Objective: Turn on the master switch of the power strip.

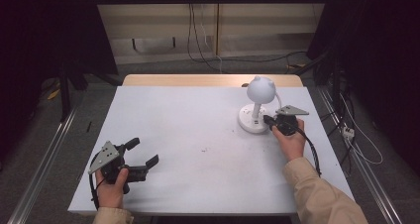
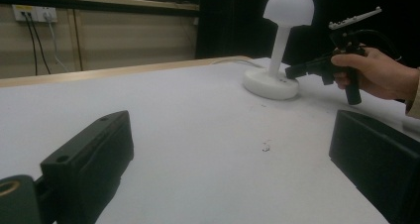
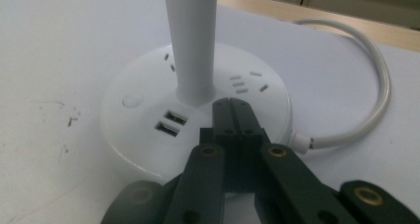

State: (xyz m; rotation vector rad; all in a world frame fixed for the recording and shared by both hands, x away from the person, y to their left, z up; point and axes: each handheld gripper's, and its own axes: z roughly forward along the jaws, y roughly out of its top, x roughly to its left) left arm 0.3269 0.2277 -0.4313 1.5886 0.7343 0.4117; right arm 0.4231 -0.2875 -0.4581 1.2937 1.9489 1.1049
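Showing USB ports (image 3: pixel 171 123) on the lamp base (image 3: pixel 133 130), right gripper (image 3: pixel 232 105) view.

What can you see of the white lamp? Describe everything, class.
The lamp is white, plastic-looking and upright at the table's far right. A round shade with two small ears tops a straight stem on a disc base. The base carries a round button, two USB ports and socket slots; a white cord leaves its side. The shut right gripper rests its tips on the base, beside the stem.
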